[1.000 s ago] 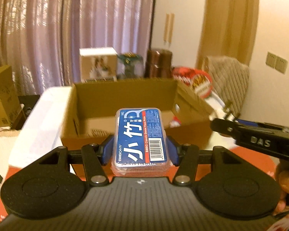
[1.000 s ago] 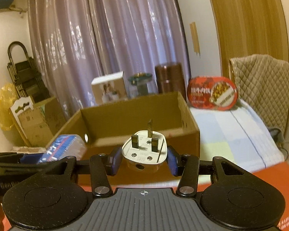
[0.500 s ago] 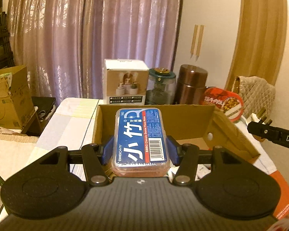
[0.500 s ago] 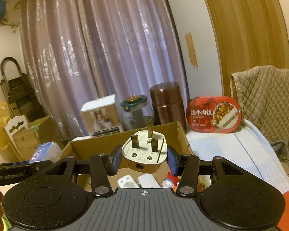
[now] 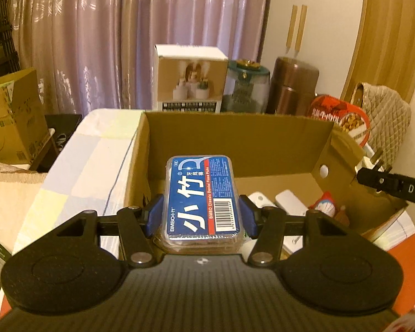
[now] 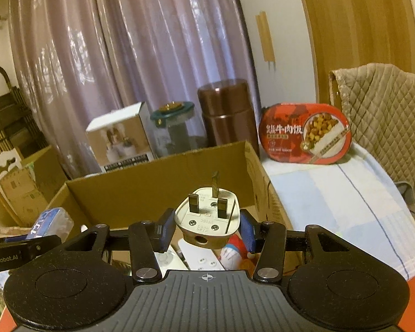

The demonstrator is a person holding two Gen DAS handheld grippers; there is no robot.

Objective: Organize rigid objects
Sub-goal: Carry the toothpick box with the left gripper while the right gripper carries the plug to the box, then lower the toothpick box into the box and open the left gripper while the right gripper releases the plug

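Observation:
My left gripper (image 5: pixel 200 215) is shut on a blue floss-pick box (image 5: pixel 202 197) with a clear plastic shell, held over the near edge of an open cardboard box (image 5: pixel 235 141). My right gripper (image 6: pixel 206 228) is shut on a white three-pin plug (image 6: pixel 207 218), prongs up, also above the cardboard box (image 6: pixel 157 182). The right gripper's tip with the plug (image 5: pixel 372 163) shows at the right of the left wrist view. The floss-pick box (image 6: pixel 48 222) shows at the left of the right wrist view. Inside the carton lie white remotes (image 6: pixel 204 260) and a small red-and-white figure (image 6: pixel 235 251).
Behind the carton stand a white product box (image 5: pixel 191 78), a glass jar with a green lid (image 5: pixel 247 85), a brown canister (image 5: pixel 292 88) and a red meal tub (image 6: pixel 304 134). A quilted cushion (image 6: pixel 379 116) is at the right. A checked cloth (image 5: pixel 88 160) covers the table. Cardboard cartons (image 5: pixel 12 119) stand at far left.
Both grippers have moved forward over the carton with their loads still gripped. The carton's inside, with remotes and a figure, has come into view.

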